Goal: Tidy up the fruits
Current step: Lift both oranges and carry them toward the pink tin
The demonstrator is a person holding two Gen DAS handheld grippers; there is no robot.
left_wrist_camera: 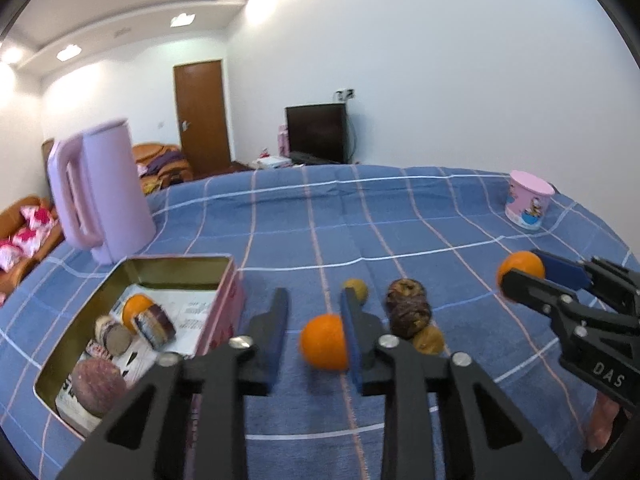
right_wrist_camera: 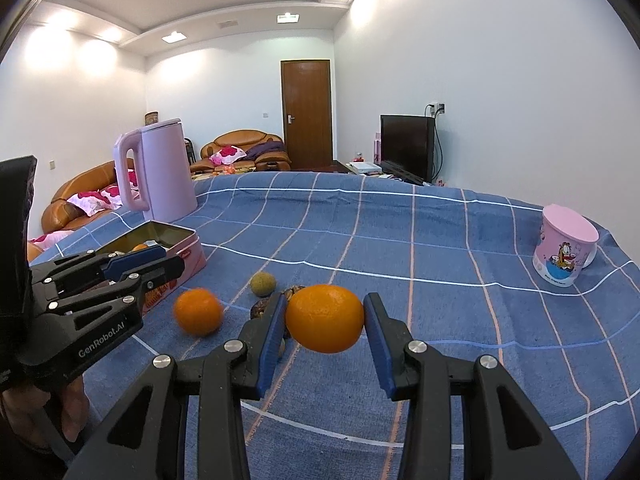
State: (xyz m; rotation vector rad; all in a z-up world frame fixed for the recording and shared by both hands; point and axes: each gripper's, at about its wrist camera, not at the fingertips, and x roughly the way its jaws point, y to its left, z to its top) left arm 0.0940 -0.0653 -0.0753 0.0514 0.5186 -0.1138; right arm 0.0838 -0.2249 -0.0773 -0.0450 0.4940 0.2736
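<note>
My right gripper [right_wrist_camera: 325, 309] is shut on an orange [right_wrist_camera: 325, 319] and holds it above the blue checked cloth; the left wrist view shows that same orange [left_wrist_camera: 520, 266] at the right. My left gripper [left_wrist_camera: 314, 304] is open. A second orange [left_wrist_camera: 324, 342] lies on the cloth between its fingers, against the right pad with a gap to the left one. Beside them are a small yellow-green fruit [left_wrist_camera: 356, 288], a dark wrinkled fruit [left_wrist_camera: 408, 308] and a small brown one [left_wrist_camera: 428, 340]. The open pink tin [left_wrist_camera: 224, 280] at the left holds an orange, cut purple pieces and a round purple fruit.
A tall pink kettle [left_wrist_camera: 100, 196] stands behind the tin. A pink cartoon mug [left_wrist_camera: 528, 200] sits upside down at the cloth's far right. A hand [right_wrist_camera: 72, 412] holds the left gripper [right_wrist_camera: 170, 259]. Sofas, a door and a dark screen lie beyond.
</note>
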